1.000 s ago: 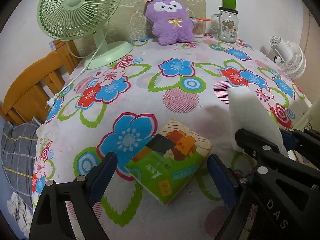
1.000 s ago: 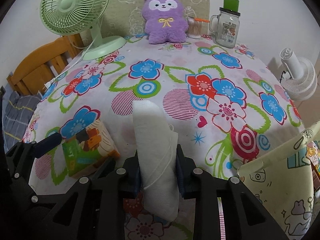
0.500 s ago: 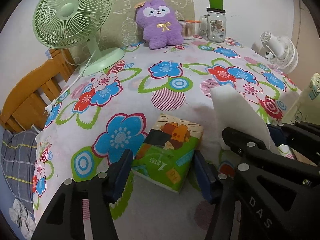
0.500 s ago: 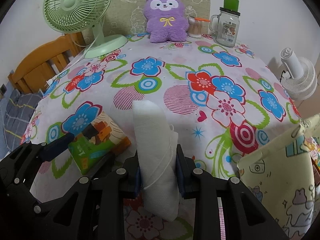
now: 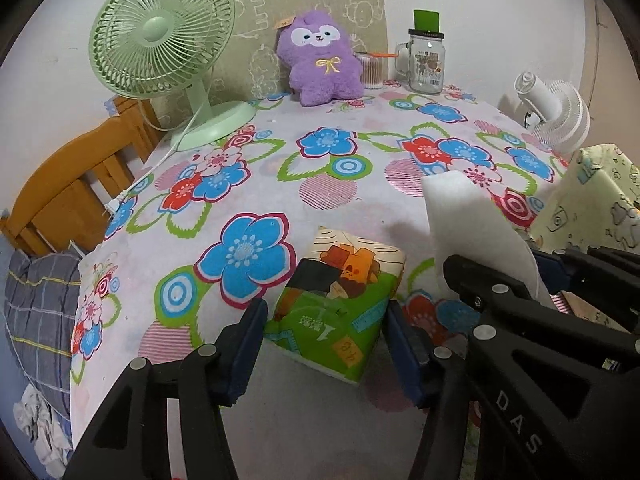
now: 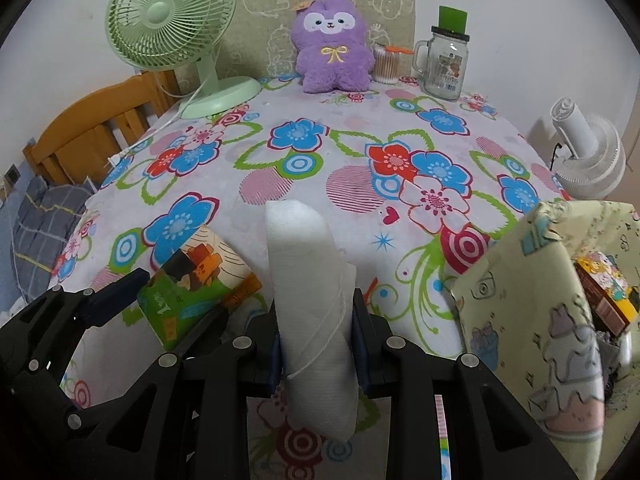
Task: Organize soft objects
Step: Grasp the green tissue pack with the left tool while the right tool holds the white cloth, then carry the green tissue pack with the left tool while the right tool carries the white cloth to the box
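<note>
A green and cream tissue pack (image 5: 340, 304) sits between the blue pads of my left gripper (image 5: 325, 316), which is shut on its two sides; the pack hangs tilted just above the floral tablecloth (image 5: 328, 144). The right wrist view shows the same pack (image 6: 196, 280) at lower left. My right gripper (image 6: 316, 320) is shut on a rolled white foam sheet (image 6: 304, 264) tied with string, and the roll stands upright out of its jaws. The foam roll (image 5: 472, 224) is close to the right of the pack.
A yellow cartoon-print bag (image 6: 552, 320) stands open at the right table edge with a packet inside. At the back are a purple plush (image 5: 320, 64), a green fan (image 5: 160, 44), a glass jar mug (image 5: 426, 62) and a swab tub (image 5: 372, 70). Wooden chair (image 5: 68, 192) left, white fan (image 5: 560, 108) right.
The left jaws have closed from wide apart onto the tissue pack. Both grippers have shifted with their loads, and the yellow bag has come further into view on the right.
</note>
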Action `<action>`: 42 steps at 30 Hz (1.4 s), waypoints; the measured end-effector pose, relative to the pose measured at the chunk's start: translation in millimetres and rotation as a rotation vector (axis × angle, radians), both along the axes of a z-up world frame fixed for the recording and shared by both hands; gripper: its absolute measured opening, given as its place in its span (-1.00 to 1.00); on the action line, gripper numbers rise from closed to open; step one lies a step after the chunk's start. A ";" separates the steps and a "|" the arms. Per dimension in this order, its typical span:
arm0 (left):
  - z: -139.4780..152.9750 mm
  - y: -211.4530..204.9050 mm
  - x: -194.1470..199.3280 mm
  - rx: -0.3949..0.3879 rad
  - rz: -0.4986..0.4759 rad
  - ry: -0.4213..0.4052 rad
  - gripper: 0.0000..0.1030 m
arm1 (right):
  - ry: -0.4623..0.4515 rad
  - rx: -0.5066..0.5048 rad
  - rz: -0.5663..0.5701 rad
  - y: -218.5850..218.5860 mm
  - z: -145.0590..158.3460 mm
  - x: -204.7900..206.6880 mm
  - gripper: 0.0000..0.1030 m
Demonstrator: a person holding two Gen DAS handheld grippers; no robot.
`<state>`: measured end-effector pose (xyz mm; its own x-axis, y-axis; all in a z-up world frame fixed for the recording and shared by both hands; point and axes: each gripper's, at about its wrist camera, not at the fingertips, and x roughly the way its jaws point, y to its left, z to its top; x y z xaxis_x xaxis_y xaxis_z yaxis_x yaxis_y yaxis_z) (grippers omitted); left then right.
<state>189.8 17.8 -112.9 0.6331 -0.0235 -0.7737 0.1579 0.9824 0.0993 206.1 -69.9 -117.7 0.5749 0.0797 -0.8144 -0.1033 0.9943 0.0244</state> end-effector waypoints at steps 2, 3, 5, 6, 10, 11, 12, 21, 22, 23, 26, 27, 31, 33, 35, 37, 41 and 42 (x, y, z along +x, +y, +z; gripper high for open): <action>2.2 -0.5 -4.5 -0.003 0.002 -0.005 0.17 | -0.008 -0.001 0.001 -0.2 3.2 -5.3 -0.40; 3.8 -0.9 -7.3 -0.004 0.003 -0.009 0.17 | -0.011 -0.001 0.002 -0.3 4.7 -7.5 -0.40; 7.2 -1.7 -13.1 -0.006 0.004 -0.017 0.17 | -0.020 -0.002 0.003 -1.0 8.3 -13.3 -0.40; 9.1 -2.1 -15.5 -0.006 0.005 -0.021 0.17 | -0.024 -0.003 0.003 -1.3 10.2 -15.7 -0.40; 16.5 -4.1 -25.2 -0.009 0.008 -0.040 0.17 | -0.045 -0.003 0.003 -3.9 18.8 -26.9 -0.40; 18.7 -4.9 -27.7 -0.010 0.008 -0.045 0.17 | -0.051 -0.003 0.003 -4.7 21.0 -29.6 -0.40; 20.5 -5.7 -29.7 -0.012 0.008 -0.050 0.17 | -0.055 -0.003 0.002 -5.4 23.1 -31.8 -0.40; 36.7 -13.5 -48.3 -0.016 0.004 -0.090 0.17 | -0.102 -0.005 -0.006 -13.4 42.1 -53.5 -0.40; 38.6 -14.6 -50.2 -0.015 0.004 -0.095 0.17 | -0.108 -0.004 -0.007 -14.5 44.7 -55.9 -0.40; 40.2 -15.4 -52.1 -0.014 0.002 -0.100 0.17 | -0.113 -0.003 -0.007 -15.1 46.5 -57.9 -0.40; 46.6 -18.2 -57.1 -0.012 0.001 -0.115 0.17 | -0.129 -0.001 -0.009 -17.9 53.3 -64.2 -0.40; 49.1 -19.1 -59.2 -0.012 0.001 -0.121 0.17 | -0.134 0.000 -0.009 -18.7 55.2 -65.9 -0.40; 58.7 -22.3 -65.2 -0.008 -0.001 -0.138 0.17 | -0.155 0.004 -0.011 -22.4 64.6 -73.8 -0.40; 64.5 -24.0 -68.9 -0.009 0.003 -0.151 0.17 | -0.165 0.008 -0.013 -24.6 70.1 -77.5 -0.40; 69.4 -26.4 -72.1 -0.011 0.003 -0.162 0.17 | -0.179 0.009 -0.012 -26.6 76.7 -81.4 -0.40; 73.9 -28.6 -74.8 -0.009 0.003 -0.171 0.17 | -0.189 0.013 -0.011 -29.1 82.1 -84.4 -0.40; 83.8 -33.8 -79.1 -0.005 0.001 -0.192 0.16 | -0.210 0.020 -0.012 -34.7 92.7 -90.0 -0.40; 86.8 -35.7 -80.3 -0.003 -0.001 -0.198 0.16 | -0.215 0.021 -0.013 -36.0 95.0 -91.1 -0.40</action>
